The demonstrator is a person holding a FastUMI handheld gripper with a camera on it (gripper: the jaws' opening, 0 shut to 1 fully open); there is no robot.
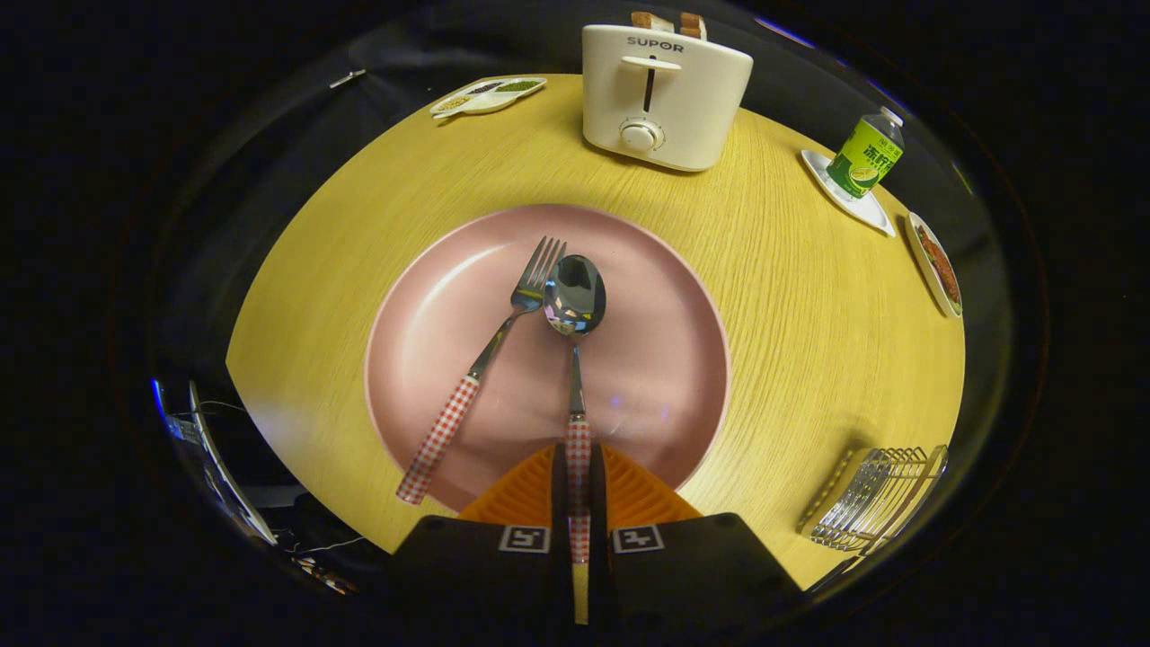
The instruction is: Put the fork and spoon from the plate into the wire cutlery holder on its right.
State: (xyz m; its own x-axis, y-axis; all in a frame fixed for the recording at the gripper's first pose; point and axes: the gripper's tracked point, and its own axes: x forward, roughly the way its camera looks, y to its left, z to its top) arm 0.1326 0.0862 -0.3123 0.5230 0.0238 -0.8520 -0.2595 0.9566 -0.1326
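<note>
So the claw (578,490) is clamped on the red-and-white checkered handle of the shiny metal spoon (574,305), both fingers squeezed right up against the handle with barely a gap between them. The spoon's bowl points straight ahead of the fingers, lying on the big round pink plate (669,359) in the middle of the round light wooden desk (809,323). Just beside it on the plate is the metal fork with the same checkered handle (485,359), angled so its tines sit right next to the spoon's bowl while its handle splays off to the left and pokes past the plate's rim. The silver wire cutlery holder (876,508) sits on the desk off to the right of the plate, well apart from it. Beyond the plate there's a white toaster (660,94) with bread in its slots, a white divided dish (485,94) to its left, and a green bottle (864,155) on a small white tray to the right.
</note>
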